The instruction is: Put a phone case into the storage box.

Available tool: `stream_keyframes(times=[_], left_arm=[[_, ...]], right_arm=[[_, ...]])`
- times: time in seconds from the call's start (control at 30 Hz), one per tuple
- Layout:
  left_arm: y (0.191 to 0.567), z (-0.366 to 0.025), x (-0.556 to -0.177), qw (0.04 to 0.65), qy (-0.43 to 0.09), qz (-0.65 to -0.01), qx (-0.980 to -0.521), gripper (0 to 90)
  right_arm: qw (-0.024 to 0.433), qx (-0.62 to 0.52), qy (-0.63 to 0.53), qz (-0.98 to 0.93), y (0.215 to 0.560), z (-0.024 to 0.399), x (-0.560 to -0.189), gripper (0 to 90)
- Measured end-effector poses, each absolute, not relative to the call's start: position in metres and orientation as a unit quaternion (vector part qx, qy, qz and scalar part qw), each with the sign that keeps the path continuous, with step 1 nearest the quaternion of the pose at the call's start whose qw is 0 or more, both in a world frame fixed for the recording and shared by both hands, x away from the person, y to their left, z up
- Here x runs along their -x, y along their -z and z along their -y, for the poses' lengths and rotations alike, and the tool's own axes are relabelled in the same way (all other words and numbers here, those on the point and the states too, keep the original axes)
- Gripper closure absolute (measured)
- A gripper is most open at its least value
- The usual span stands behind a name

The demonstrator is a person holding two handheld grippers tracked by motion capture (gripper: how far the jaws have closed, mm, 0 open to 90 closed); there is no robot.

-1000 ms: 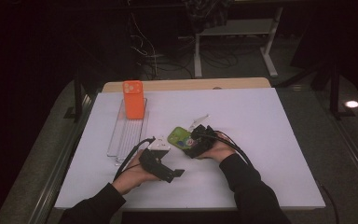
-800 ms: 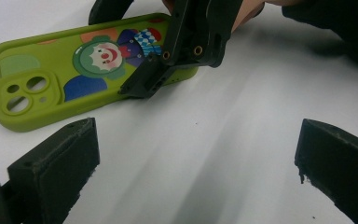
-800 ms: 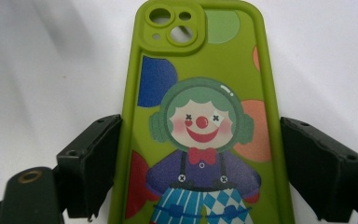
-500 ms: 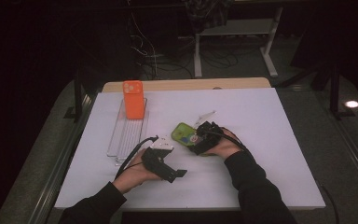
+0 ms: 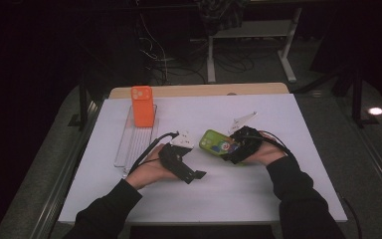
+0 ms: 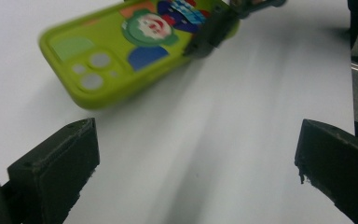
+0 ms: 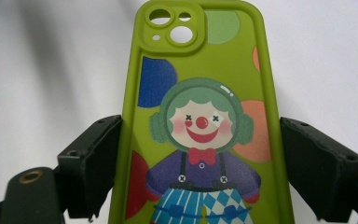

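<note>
Right gripper (image 7: 200, 154) clamps its two black jaws on the long edges of a lime-green phone case (image 7: 200, 121), held above the white table (image 5: 278, 194) near its middle. Printed on the case is a green-haired clown with a red bow tie among coloured circles. Left gripper (image 6: 196, 172) stands wide, holding nothing.

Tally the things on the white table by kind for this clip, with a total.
Phone cases: 2, the green clown phone case held in the right tool and the orange phone case.
Clear tray: 1.
White scraps, too small to identify: 2.
Total: 5.
</note>
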State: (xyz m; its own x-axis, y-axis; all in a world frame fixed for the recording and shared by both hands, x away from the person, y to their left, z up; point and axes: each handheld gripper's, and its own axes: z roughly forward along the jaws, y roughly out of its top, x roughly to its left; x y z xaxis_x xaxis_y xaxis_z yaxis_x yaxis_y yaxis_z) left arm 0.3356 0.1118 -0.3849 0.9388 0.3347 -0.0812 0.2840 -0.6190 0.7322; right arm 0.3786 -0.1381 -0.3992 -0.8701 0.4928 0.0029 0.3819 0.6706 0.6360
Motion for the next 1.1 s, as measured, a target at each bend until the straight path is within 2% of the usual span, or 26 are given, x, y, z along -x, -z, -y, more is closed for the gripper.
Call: stream_keyframes(times=[0.33, 0.77, 1.1], left_arm=[[0.376, -0.113, -0.339, 0.401, -0.026, -0.111, -0.909, 0.0], [0.373, -0.119, -0.335, 0.401, -0.027, -0.065, -0.913, 0.0], [0.381, -0.113, -0.329, 0.374, -0.009, -0.024, -0.927, 0.0]], right_arm=[[0.058, -0.174, -0.330, -0.926, 0.393, 0.141, -0.366, 15.0], [0.004, -0.095, -0.333, -0.938, 0.394, 0.113, -0.349, 15.0], [-0.015, -0.056, -0.329, -0.943, 0.391, 0.096, -0.338, 15.0]])
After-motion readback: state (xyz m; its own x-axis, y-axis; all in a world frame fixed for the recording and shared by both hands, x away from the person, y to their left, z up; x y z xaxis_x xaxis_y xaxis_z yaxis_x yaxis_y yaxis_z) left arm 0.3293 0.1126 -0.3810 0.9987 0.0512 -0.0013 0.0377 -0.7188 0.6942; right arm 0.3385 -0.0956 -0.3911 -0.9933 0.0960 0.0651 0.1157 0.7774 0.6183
